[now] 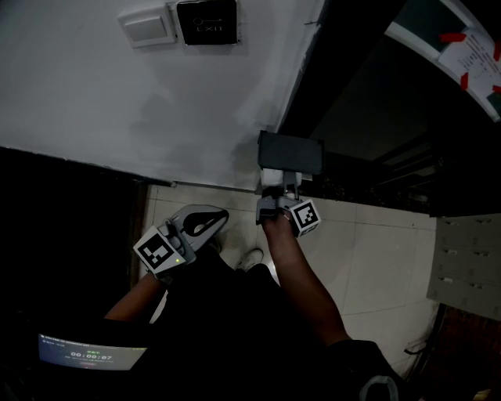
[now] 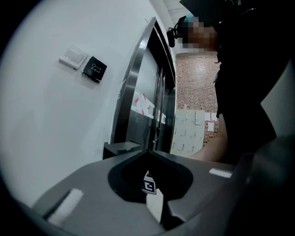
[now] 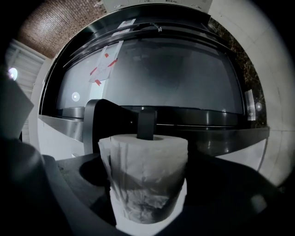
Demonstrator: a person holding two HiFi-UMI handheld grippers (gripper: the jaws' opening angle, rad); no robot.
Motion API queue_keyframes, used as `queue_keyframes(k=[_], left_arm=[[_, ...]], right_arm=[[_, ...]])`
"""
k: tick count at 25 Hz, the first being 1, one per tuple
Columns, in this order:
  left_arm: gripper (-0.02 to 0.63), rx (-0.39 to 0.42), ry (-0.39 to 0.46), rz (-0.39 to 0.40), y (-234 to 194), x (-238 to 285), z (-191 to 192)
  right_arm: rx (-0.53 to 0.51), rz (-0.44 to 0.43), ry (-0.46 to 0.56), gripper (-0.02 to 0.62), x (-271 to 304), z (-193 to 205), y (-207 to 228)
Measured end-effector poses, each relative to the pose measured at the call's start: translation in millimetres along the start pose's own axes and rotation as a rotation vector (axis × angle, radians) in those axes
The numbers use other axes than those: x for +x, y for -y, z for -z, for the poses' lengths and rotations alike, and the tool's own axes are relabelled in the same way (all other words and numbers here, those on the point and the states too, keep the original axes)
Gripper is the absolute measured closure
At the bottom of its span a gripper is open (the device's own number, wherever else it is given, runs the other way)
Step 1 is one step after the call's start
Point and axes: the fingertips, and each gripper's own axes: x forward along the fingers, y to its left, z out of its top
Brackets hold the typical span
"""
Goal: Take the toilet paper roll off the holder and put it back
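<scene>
The white toilet paper roll [image 3: 147,170] stands between my right gripper's [image 3: 146,182] jaws, which press on its two sides. The holder's black arm [image 3: 146,123] runs into the roll's core. In the head view the right gripper [image 1: 278,186] is held out at the black holder [image 1: 290,153] on the wall, with the roll [image 1: 274,177] just under it. My left gripper [image 1: 219,215] hangs back near the body, to the left of the holder; its jaws are shut and hold nothing. In the left gripper view its [image 2: 150,154] jaw tips meet.
On the white wall above are a white switch [image 1: 147,25] and a black plate [image 1: 206,21]. A dark steel-framed door [image 1: 376,94] stands right of the holder. Light floor tiles [image 1: 368,251] lie below. A small lit screen [image 1: 90,356] is at the lower left.
</scene>
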Motion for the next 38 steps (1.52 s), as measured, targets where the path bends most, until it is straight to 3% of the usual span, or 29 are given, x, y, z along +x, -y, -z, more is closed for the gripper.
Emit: queue_keyframes(k=[12, 18, 24, 29, 38], left_arm=[[0.604, -0.002, 0.009, 0.032, 10, 11, -1], [0.604, 0.004, 0.017, 0.046, 15, 17, -1], [0.604, 0.012, 0.023, 0.06, 24, 24, -3], [0.604, 0.016, 0.026, 0.082, 33, 31, -3], [0.604, 0.032, 0.032, 0.093, 33, 38, -7]], right_arm=[[-0.048, 0.033, -0.08, 0.133, -39, 3, 2], [-0.107, 0.063, -0.19, 0.133, -92, 9, 3], [-0.249, -0.112, -0.357, 0.137, -123, 21, -50], [-0.469, -0.22, -0.462, 0.138, -134, 34, -91], [-1.106, -0.439, -0.601, 0.143, -138, 69, -159]])
